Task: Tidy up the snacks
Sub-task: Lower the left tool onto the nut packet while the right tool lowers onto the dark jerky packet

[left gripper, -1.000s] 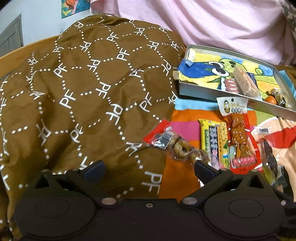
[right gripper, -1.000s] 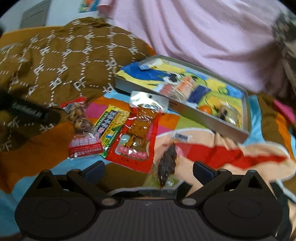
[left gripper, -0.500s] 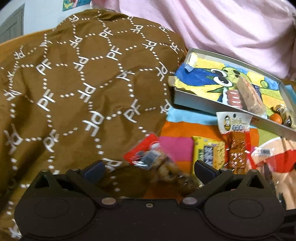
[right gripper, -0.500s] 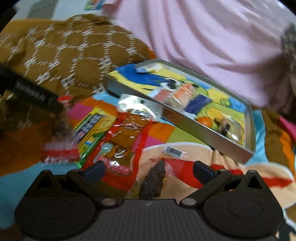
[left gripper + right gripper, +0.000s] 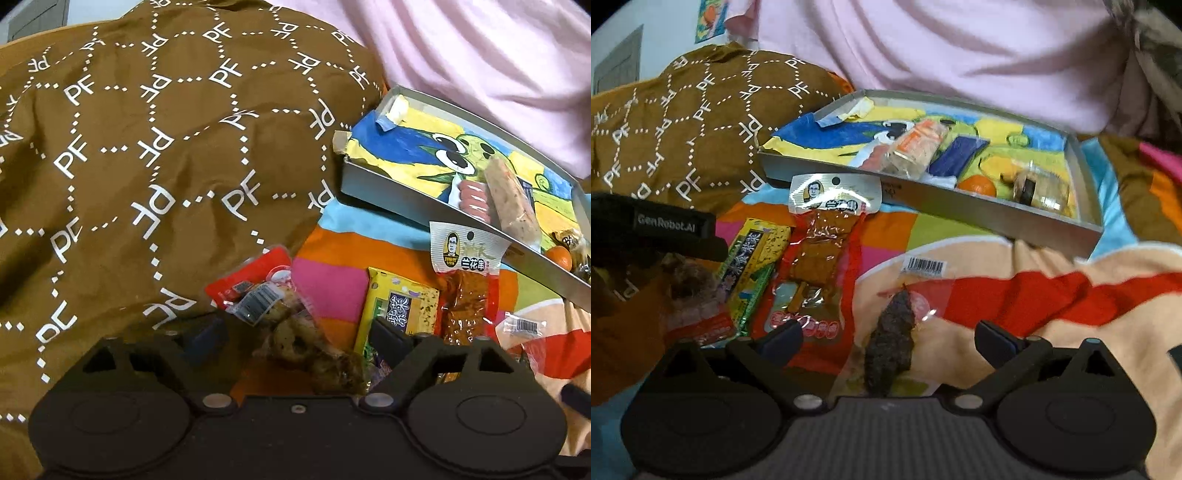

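In the left wrist view my left gripper [image 5: 297, 334] straddles a clear, red-topped packet of brown knobbly snack [image 5: 295, 332]. Its jaws are closing, and the pads still stand a little apart from the wrapper. In the right wrist view my right gripper [image 5: 888, 336] has a clear packet with a dark dried piece [image 5: 890, 339] between its fingers. Its jaws are just starting to close and do not touch it. A yellow seaweed packet [image 5: 753, 266] and a red skewer packet [image 5: 816, 258] lie between the two. The grey tray [image 5: 923, 199] behind holds several snacks and an orange.
A brown quilt printed with "PF" [image 5: 147, 166] bulges at the left, right beside the left gripper's packet. Pink cloth [image 5: 923, 48] rises behind the tray. Everything lies on a soft, colourful blanket [image 5: 1052, 295]. The left gripper's black housing [image 5: 665, 229] shows at the left of the right wrist view.
Both grippers have come forward and down over their packets. The left fingers have narrowed around the brown snack packet; the right fingers have drawn in slightly around the dark piece.
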The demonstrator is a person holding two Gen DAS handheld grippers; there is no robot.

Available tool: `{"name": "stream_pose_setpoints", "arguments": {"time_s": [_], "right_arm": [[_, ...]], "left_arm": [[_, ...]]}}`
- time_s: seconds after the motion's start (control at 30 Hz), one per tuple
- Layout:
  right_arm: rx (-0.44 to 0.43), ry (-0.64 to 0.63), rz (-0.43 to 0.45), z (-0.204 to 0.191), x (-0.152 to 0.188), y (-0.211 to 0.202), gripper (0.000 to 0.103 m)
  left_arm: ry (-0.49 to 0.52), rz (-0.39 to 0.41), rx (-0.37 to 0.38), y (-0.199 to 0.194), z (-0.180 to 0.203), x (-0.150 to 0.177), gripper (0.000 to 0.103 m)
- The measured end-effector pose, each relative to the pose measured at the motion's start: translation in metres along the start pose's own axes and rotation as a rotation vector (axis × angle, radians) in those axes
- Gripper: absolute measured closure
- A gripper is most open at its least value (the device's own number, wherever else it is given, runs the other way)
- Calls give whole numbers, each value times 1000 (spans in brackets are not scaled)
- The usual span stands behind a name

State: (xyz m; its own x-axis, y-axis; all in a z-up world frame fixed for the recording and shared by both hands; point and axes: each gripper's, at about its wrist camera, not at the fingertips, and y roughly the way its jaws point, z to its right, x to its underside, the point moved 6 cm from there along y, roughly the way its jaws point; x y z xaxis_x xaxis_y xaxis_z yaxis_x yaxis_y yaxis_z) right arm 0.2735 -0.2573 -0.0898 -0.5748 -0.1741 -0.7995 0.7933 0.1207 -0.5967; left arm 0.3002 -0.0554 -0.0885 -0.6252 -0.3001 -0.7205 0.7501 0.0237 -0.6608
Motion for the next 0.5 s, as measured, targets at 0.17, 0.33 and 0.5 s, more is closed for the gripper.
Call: {"name": "stream_pose_setpoints", "arguments": {"time_s": [0.17, 0.33, 0.5], "right_arm": [[-11, 103, -52, 13, 3, 3, 14], [10, 93, -62, 12, 4, 1, 21], [32, 77, -74, 10, 6, 3, 27]], "left_arm": [[-13, -22, 51, 1, 4, 5, 42], [16, -39, 125, -1, 13, 10, 52], [78, -18, 146, -7, 22, 17, 52]]}}
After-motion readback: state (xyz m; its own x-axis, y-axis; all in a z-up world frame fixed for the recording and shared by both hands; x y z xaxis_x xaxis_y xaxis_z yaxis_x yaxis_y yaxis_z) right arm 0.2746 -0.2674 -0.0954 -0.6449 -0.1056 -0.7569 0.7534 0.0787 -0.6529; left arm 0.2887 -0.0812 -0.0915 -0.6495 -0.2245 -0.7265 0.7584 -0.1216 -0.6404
